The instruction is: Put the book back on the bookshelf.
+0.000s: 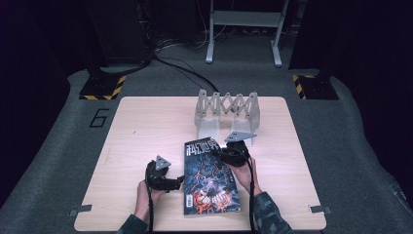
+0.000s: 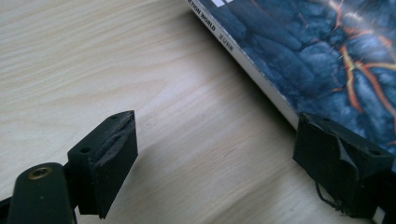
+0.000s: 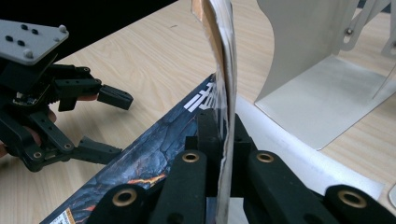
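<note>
magazine cover [image 3: 223, 70] in right gripper [image 3: 223, 135]

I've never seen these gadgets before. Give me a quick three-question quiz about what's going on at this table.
1. True or false: the right gripper is shut on the magazine.
2. How do the left gripper's jaws stand? A) open, B) clamped on the magazine's spine.
3. What stands on the table beyond the magazine?

Key: 1. True; it pinches the lifted edge of the cover. 2. A. 3. A grey folding file rack.
</note>
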The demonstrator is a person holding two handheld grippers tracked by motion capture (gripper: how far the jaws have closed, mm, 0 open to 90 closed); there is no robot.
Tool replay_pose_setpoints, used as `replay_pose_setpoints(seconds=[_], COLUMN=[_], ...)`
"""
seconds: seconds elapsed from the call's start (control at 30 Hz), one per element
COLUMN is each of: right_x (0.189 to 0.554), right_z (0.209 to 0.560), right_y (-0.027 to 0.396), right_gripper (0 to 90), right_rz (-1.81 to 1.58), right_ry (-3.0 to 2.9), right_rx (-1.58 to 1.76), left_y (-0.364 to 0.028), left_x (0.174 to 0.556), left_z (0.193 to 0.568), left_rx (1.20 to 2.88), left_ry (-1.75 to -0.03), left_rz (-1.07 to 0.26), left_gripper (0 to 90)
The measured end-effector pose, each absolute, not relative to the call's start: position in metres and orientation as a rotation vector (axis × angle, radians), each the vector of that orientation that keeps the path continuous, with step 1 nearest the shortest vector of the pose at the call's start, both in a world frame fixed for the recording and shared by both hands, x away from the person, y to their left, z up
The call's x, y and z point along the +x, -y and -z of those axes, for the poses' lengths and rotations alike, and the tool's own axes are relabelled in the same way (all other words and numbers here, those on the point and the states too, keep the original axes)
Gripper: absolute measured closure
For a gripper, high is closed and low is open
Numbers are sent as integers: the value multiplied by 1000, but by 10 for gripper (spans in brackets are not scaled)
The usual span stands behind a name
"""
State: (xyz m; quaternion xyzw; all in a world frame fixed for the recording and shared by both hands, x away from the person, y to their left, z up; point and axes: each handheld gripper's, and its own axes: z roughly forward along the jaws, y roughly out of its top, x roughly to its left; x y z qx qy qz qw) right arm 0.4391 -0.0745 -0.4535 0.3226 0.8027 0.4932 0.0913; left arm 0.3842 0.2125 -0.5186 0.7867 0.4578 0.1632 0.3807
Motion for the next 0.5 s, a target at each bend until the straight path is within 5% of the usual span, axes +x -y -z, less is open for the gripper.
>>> replay_pose_setpoints(seconds=[0.5], right_x=[424], right_z=[446], right_y=[73], right_gripper=[886], right_rz=[-1505], right_ry=[-2316], right_rx=[888], left_y=[-184], left_x=[398], left_z=[509], left_rx=[2004], left_ry=[-1056], left_rz=[-211], left_gripper=[109])
